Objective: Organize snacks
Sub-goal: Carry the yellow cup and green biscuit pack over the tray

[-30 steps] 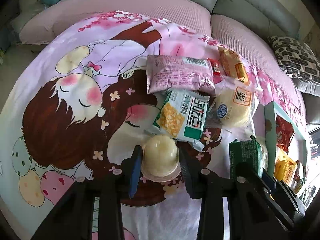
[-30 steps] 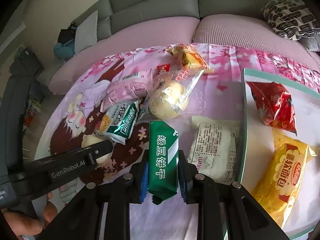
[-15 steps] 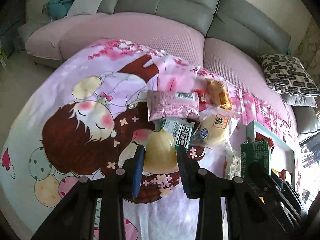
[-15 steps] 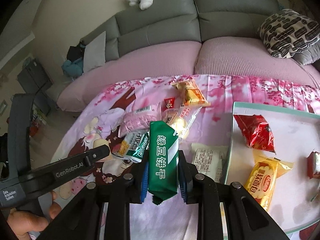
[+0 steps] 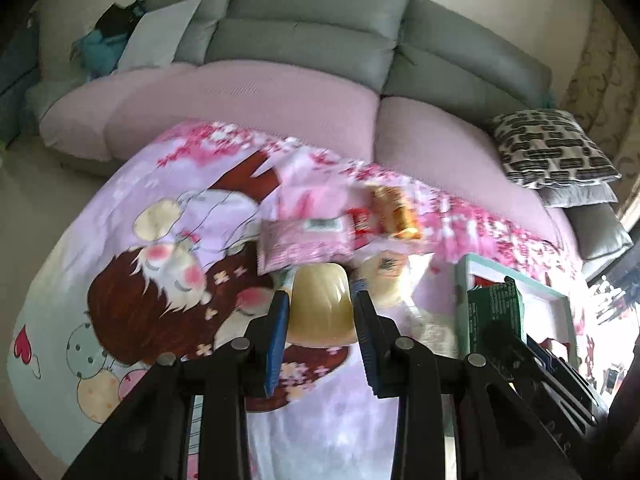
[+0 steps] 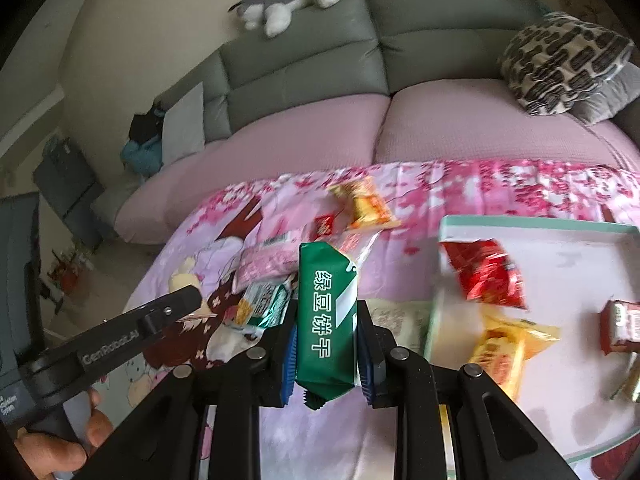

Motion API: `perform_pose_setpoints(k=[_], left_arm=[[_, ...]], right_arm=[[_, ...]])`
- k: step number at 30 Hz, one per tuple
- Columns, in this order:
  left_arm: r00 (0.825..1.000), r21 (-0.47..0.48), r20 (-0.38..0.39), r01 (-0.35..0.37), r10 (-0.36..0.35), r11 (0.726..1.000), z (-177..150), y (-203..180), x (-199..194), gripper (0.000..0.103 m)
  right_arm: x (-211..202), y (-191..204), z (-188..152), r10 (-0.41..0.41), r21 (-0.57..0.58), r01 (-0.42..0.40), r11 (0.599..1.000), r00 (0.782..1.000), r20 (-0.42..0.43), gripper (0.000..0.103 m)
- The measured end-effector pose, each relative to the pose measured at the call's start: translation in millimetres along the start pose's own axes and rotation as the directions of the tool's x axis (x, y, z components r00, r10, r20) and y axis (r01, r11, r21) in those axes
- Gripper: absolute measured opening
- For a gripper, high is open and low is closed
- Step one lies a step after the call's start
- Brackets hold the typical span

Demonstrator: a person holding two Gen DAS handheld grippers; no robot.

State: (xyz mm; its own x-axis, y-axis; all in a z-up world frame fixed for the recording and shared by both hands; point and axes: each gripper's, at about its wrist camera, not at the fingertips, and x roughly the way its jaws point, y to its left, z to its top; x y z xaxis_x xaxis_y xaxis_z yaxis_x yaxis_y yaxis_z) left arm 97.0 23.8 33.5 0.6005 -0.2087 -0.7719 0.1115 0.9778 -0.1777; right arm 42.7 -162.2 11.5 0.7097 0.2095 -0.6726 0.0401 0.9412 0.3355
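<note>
The left hand-held gripper (image 5: 320,312) is clamped on a pale yellow jelly cup (image 5: 321,306), its blue pads pressing both sides, above the cartoon-print blanket (image 5: 160,240). Beyond it lie the pink snack pack (image 5: 304,244) and orange snack pack (image 5: 394,212); the teal-rimmed tray (image 5: 464,276) sits to the right. To do this carry well, I judge the cup should stay level and travel right to the tray before release. Against the frame 1 second earlier, the cup sits higher off the blanket and more of the sofa shows; the jaws have just been closing slightly on the cup.

In the right wrist view, the right hand-held gripper (image 6: 326,344) is clamped on a green biscuit pack (image 6: 328,312), upright between the pads. The tray rim (image 6: 520,224) lies to the right, holding a red snack bag (image 6: 484,276) and yellow bread pack (image 6: 504,356). The view stands higher than before.
</note>
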Motion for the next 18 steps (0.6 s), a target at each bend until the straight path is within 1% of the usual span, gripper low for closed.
perform_pose_setpoints(k=[6,11,15,18], left_arm=[[0.997,0.082,0.029,0.073,-0.076,0.994,1.6,-39.8,-11.1,0.034],[0.989,0.176,0.050,0.126,-0.137,0.976,-2.3,-79.8,-18.4,0.034],[0.985,0.226,0.040,0.157,-0.170,0.961,-7.8,-107.5,-15.2,0.034],[0.982,0.260,0.012,0.180,-0.189,0.949,-14.5,-128.4,-8.1,0.034]], right_arm=[[-28.9,-34.2,11.1,-0.081,0.058,0.078,0.995,0.995,0.055,0.027],[-54.6,-70.6,17.6,-0.165,0.123,0.153,0.981,0.982,0.095,0.027],[-74.8,-105.7,19.1,-0.226,0.198,0.201,0.959,0.967,0.113,0.027],[-84.6,-126.2,16.4,-0.262,0.239,0.230,0.943,0.959,0.112,0.027]])
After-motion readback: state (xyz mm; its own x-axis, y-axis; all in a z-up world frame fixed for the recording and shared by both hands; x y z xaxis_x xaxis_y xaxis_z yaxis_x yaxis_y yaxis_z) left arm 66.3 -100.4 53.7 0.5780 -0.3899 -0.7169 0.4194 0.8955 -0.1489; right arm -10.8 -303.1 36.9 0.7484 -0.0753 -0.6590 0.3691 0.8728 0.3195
